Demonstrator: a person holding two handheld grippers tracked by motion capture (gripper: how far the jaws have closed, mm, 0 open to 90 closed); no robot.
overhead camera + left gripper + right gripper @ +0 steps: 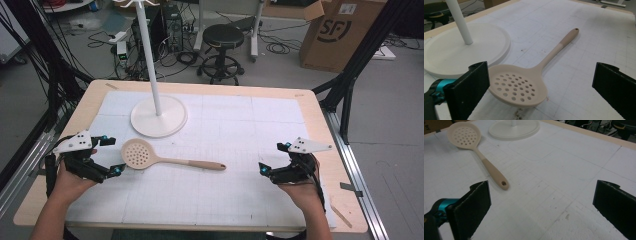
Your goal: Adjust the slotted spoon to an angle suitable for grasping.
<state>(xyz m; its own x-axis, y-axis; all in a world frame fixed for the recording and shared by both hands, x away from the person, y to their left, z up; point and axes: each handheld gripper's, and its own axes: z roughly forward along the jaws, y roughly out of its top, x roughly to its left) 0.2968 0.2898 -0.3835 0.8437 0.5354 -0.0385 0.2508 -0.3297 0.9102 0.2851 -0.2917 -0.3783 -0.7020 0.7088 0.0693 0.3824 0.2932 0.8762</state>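
Both grippers read wide open from my end, nothing between the jaws. Left gripper (pixel 107 155) sits low at the near-left of the white gridded mat (pixel 240 190), jaws pointing toward the beige perforated skimmer spoon w/ a long handle (pixel 165 159). In the left gripper view the spoon's round holed head (pixel 515 86) lies just ahead of the jaws, closer to the jaw at that view's left; can't tell if it touches. Right gripper (pixel 275 159) is near-right, well apart from the spoon; handle end w/ hang hole (pixel 504 183) points its way. Spoon lies flat on the mat, head to the left. Farther back: white round-base stand w/ upright pole (pixel 159 117), base just beyond the spoon head, not touching. Past the wooden table edge (pixel 210 86): black stool (pixel 222 50), cardboard box (pixel 340 32).
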